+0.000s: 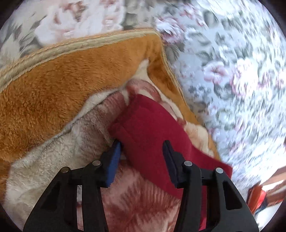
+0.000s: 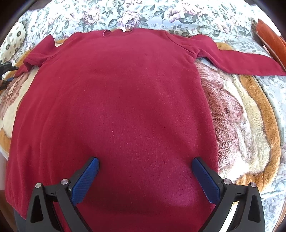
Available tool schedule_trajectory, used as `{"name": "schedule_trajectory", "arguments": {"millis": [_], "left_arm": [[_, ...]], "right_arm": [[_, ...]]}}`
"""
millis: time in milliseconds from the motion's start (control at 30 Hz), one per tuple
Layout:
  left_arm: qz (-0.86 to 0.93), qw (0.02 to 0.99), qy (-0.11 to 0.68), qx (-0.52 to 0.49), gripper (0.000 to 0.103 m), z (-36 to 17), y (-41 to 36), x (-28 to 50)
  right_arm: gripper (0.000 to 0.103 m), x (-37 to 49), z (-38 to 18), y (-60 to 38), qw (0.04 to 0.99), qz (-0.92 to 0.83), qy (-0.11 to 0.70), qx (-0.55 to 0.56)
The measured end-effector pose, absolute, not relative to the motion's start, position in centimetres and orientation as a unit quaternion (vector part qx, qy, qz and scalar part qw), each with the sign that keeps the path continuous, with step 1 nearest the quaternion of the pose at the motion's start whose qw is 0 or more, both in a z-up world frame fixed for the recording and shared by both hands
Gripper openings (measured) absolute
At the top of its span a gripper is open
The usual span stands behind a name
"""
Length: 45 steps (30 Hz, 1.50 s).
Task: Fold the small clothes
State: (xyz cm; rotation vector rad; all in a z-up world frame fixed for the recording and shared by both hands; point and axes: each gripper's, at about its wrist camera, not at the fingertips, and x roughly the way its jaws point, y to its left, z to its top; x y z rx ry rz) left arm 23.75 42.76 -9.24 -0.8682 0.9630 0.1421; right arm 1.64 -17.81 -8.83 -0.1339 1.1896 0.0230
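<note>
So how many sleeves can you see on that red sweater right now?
2. One sleeve stretches out to the right of the red sweater; the other sleeve lies at its left, with the left gripper over it.

Sweater [image 2: 114,107] lay flat on blanket [image 2: 241,125], blanket on bedsheet [image 2: 143,14]. Neck far, hem near. Right sleeve [image 2: 241,60] stretched sideways past blanket edge; left sleeve [image 1: 148,128] between left gripper [image 1: 141,144] jaws.
</note>
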Motion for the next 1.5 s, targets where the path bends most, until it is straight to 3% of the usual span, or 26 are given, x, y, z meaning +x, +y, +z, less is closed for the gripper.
{"name": "schedule_trajectory", "arguments": {"millis": [33,67,100,167,367,500,667,833,1100,1133,1167,1200,1367,1500], "left_arm": [[0.069,0.795,0.44,-0.412,0.043,-9.3,42.9,23.5],[0.082,0.8,0.438,-0.403,0.027,-9.1,42.7,23.3],[0.093,0.802,0.443,-0.39,0.018,-9.0,42.6,23.1],[0.098,0.81,0.441,-0.374,0.009,-8.6,42.3,22.7],[0.102,0.835,0.399,-0.365,0.006,-5.5,41.1,21.4],[0.034,0.868,0.341,-0.358,0.006,-0.1,37.6,20.2],[-0.116,0.881,0.294,-0.351,0.006,6.9,28.8,19.7],[-0.231,0.872,0.291,-0.32,0.006,10.5,17.8,20.5],[-0.271,0.83,0.367,-0.32,0.006,3.0,4.8,23.6],[-0.277,0.824,0.375,-0.323,0.006,1.7,3.3,23.6],[-0.282,0.819,0.381,-0.324,0.006,0.7,2.1,23.7],[-0.287,0.813,0.389,-0.323,0.006,-0.7,0.7,23.6],[-0.271,0.797,0.439,-0.313,0.006,-6.3,-3.1,23.4],[-0.256,0.798,0.463,-0.288,0.006,-8.3,-4.4,23.3]], "right_arm": [[0.103,1.6,-8.8,-17.8,0.826,0.01,0.56,-0.063],[0.103,1.6,-8.8,-17.8,0.827,0.01,0.559,-0.063],[0.103,1.7,-8.8,-17.8,0.827,0.009,0.559,-0.062],[0.103,1.7,-8.9,-17.8,0.827,0.009,0.559,-0.062],[0.103,1.6,-8.8,-18.0,0.828,0.014,0.558,-0.061],[0.103,1.6,-8.9,-18.2,0.828,0.012,0.557,-0.06],[0.103,1.5,-8.9,-18.4,0.829,0.015,0.556,-0.058],[0.103,1.3,-8.8,-18.9,0.831,0.02,0.554,-0.056],[0.102,0.9,-8.7,-19.2,0.831,0.029,0.553,-0.049],[0.094,0.8,-8.5,-19.1,0.83,0.034,0.555,-0.05],[0.079,0.8,-7.9,-19.2,0.828,0.048,0.556,-0.049],[0.076,1.0,-6.7,-19.5,0.833,0.071,0.547,-0.04],[0.08,4.4,-0.2,-23.1,0.894,0.077,0.442,0.0],[0.08,9.9,0.1,-25.2,0.891,0.096,0.439,0.057]]}}
